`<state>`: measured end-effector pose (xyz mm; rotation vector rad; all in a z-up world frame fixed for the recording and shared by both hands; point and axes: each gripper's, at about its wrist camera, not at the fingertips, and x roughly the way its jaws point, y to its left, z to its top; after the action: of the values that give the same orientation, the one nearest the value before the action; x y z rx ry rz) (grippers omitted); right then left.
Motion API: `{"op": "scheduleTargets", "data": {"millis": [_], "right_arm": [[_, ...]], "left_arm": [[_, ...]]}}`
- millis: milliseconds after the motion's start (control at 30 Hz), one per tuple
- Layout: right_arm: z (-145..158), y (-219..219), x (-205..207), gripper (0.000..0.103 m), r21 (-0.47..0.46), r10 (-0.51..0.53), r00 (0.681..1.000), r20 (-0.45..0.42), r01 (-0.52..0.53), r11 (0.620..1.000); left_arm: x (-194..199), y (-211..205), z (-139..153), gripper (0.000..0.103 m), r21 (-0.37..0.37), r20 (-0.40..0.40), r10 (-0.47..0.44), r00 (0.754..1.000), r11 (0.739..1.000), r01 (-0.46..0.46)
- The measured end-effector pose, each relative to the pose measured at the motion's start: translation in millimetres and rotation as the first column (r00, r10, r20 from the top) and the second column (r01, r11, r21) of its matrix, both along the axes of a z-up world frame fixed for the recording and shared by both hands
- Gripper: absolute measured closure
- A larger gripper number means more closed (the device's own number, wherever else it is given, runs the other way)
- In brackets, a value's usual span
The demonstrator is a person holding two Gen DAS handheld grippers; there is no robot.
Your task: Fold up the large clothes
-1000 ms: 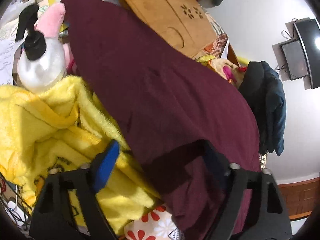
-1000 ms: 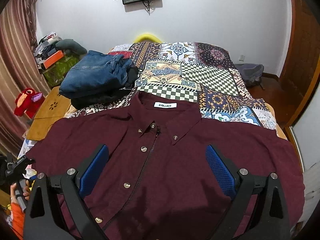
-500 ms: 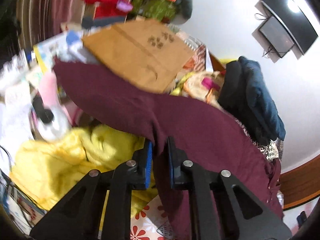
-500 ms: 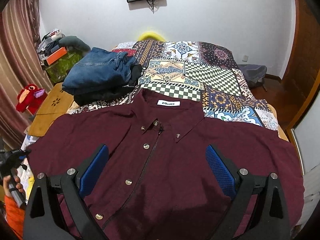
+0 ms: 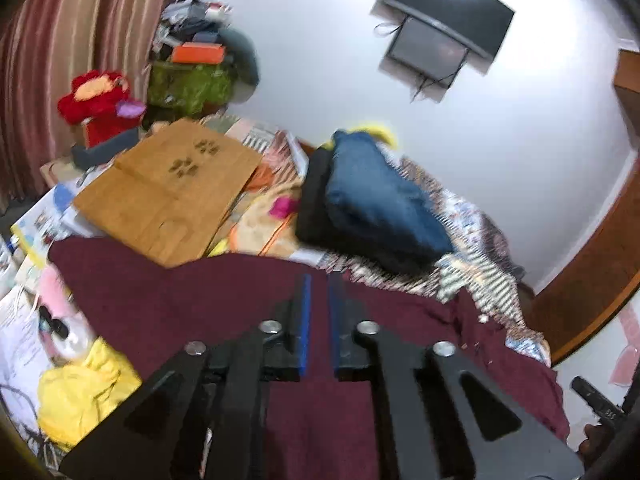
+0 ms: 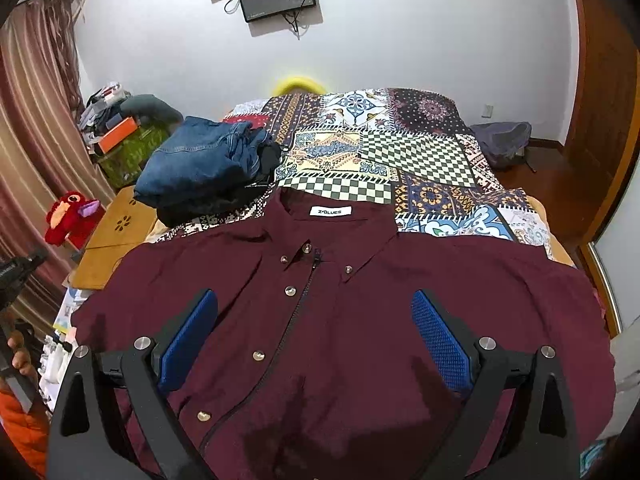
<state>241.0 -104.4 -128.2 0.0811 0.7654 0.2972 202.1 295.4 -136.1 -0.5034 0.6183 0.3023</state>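
Observation:
A maroon button-up shirt lies front up on the bed, collar away from me and sleeves spread. In the left wrist view its left side hangs over the bed edge. My left gripper hovers above that side. Its jaws are opening and stand a narrow gap apart. Maroon cloth shows through the gap, but nothing is pinched between the blue pads. A hand holds that gripper at the far left of the right wrist view. My right gripper is wide open over the chest, straddling the placket.
Folded jeans on dark clothes sit at the bed's back left on the patchwork spread. A wooden lap desk leans beside the bed, near a yellow towel, a red plush toy and clutter. A grey bag lies far right.
The left gripper shut on the shirt's sleeve edge, then rose and rolled; its jaws have now parted slightly and the cloth lies below. The right gripper has hardly moved.

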Motion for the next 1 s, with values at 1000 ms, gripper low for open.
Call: {"op": "scheduleTargets", "data": {"millis": [1000], "right_arm": [[-16.1,83.8,-0.8,0.006,-0.186,0.125,0.992,-0.037,-0.129,0.974]], "left_arm": [[-25.3,120.5,-161.9,0.081,-0.300,-0.212,0.223,0.951,0.911,-0.281]]}}
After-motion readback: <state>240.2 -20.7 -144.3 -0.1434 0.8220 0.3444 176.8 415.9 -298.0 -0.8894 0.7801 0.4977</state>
